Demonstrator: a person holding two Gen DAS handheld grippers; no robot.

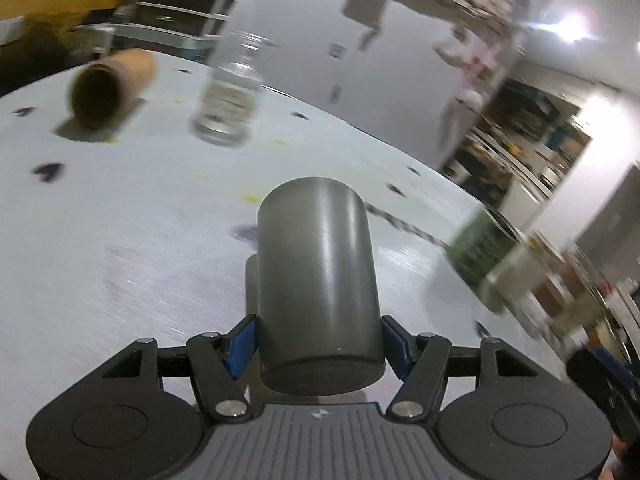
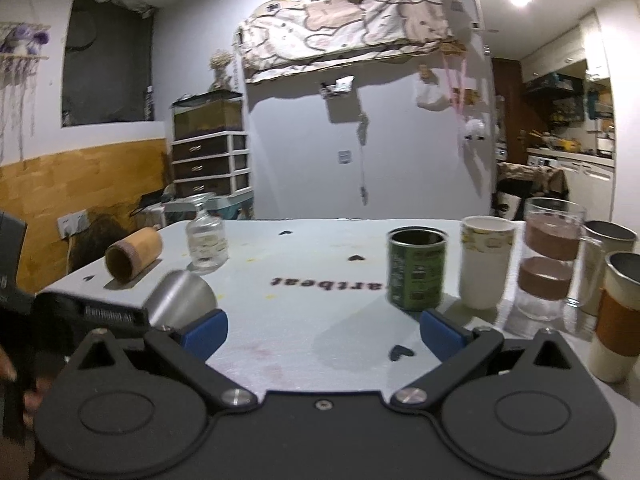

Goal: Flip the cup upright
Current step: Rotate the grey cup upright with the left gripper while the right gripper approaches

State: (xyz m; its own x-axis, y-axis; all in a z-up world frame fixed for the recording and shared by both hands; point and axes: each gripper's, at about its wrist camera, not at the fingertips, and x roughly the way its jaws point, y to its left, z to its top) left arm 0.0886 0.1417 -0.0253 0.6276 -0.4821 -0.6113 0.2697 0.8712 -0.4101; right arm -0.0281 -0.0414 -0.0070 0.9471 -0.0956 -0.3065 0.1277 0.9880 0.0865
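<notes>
Cup (image 1: 318, 276), grey metal, sits clenched between the blue pads (image 1: 240, 346) of the left gripper (image 1: 319, 346), tilted above the table (image 1: 120, 240), its closed base toward the camera. Right gripper (image 2: 323, 330) hangs released, holding nothing. From the right wrist the cup shows at 9 o'clock, the green tin (image 2: 416, 270) at 1 o'clock.
</notes>
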